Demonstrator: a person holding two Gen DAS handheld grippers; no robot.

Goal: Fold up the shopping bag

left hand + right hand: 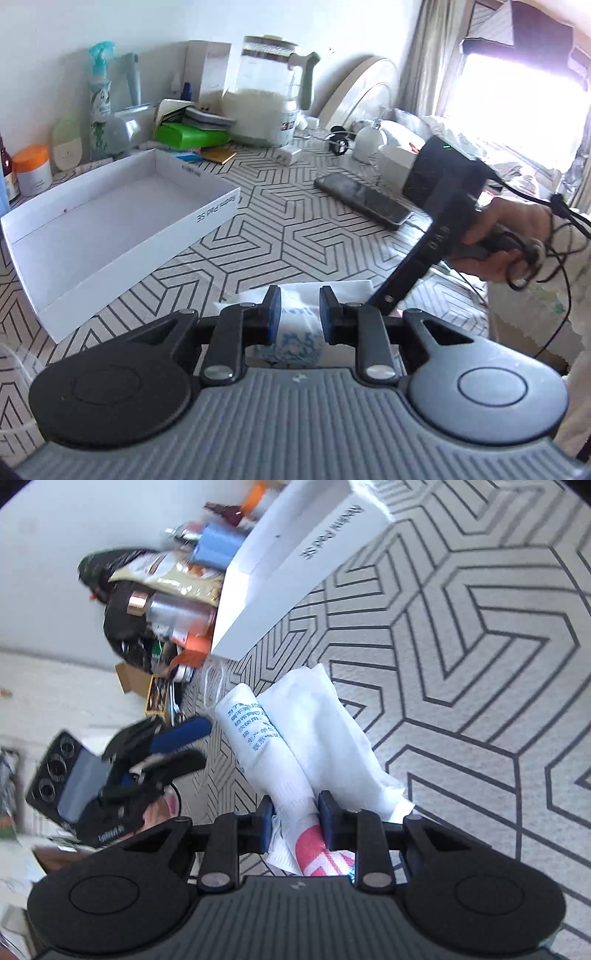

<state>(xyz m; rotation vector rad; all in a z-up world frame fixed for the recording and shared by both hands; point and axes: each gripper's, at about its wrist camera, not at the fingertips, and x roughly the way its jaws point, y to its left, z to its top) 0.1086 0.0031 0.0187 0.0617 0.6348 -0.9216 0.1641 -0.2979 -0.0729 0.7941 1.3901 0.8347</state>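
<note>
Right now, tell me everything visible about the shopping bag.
The shopping bag is thin white plastic, crumpled and part-rolled into a long bundle lying on the patterned tablecloth. Blue print runs along one roll; a red-and-white patch shows near the right tongs, whose pads straddle it. The left tongs bracket its other end.

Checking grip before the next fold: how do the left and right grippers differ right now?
The left gripper is level; the right gripper is rolled sideways. The left straddles the shopping bag loosely; the right has its pink-printed end between its pads. Both have blue-padded fingers.
</note>
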